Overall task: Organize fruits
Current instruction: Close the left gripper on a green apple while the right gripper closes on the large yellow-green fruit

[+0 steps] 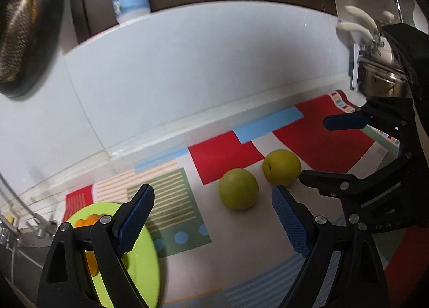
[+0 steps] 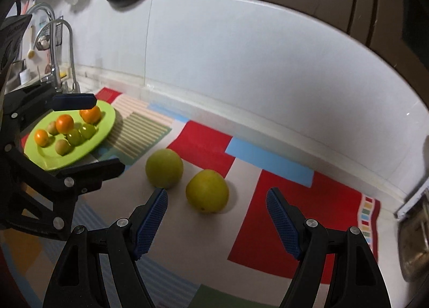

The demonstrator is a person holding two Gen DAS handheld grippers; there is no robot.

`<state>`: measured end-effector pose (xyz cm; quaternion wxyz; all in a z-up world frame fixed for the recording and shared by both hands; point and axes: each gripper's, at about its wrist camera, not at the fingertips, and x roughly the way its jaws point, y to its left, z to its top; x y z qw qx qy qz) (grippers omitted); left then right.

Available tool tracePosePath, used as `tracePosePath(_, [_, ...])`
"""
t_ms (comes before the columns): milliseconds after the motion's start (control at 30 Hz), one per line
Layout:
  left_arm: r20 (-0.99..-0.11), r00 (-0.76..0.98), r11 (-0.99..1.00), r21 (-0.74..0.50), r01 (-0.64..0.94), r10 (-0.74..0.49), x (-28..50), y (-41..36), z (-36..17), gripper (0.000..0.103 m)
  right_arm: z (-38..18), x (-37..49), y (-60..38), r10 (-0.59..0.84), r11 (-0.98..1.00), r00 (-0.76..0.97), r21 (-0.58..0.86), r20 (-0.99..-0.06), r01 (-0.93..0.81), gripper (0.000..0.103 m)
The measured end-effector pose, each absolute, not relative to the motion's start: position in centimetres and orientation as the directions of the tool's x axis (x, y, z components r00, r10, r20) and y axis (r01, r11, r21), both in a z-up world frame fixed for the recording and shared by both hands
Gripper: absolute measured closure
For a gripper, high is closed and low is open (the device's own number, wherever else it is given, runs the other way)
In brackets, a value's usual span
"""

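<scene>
**Currently: Both Grippers Open Above the Mat, Two Fruits Loose**

Currently the left gripper [image 1: 213,214] holds its black fingers spread wide, with nothing between the blue, fine-ribbed pads [image 1: 288,223]. The right gripper [image 2: 217,223] is likewise spread and grips nothing; its pads carry the same ribbed texture.

Two round, smooth-skinned fruits lie on the patterned mat [image 2: 268,227], just beside each other. The green fruit [image 2: 164,168] sits nearer the plate; the yellow fruit [image 2: 207,194] lies between and just ahead of the right gripper's fingertips.

A round, lime-green plate [image 2: 53,159] rests on the mat to the left. It contains three small orange fruits [image 2: 64,124] and several small green and pale ones. The left gripper's finger overlaps the plate in the left wrist view.

A white tiled wall [image 2: 241,66] backs the counter. A curved metal faucet [image 2: 53,47] stands beyond the plate.
</scene>
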<state>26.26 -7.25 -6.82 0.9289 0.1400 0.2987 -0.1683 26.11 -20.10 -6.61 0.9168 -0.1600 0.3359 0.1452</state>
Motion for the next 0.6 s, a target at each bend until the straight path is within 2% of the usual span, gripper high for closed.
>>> tracePosePath(267, [-0.677, 0.684, 0.888, 0.098, 0.448, -0.271, 29.2, -8.0, -9.2, 0.017, -9.6, 29.1, -20.3, 0.188, 0.896, 0.666, -0.152, -0.721, -0.418, 0.028])
tracePosePath(367, [-0.695, 0.657, 0.882, 0.068, 0.465, -0.293, 30.0, -8.3, -9.8, 0.021, -10.4, 30.1, -20.5, 0.212, 0.893, 0.628, -0.113, -0.749, -0.436, 0.036])
tracePosePath(600, [-0.727, 0.591, 0.875, -0.031, 0.482, -0.351, 31.7, -8.4, -10.6, 0.032, -11.1, 31.4, -20.5, 0.249, 0.883, 0.595, -0.073, -0.764, -0.464, 0.043])
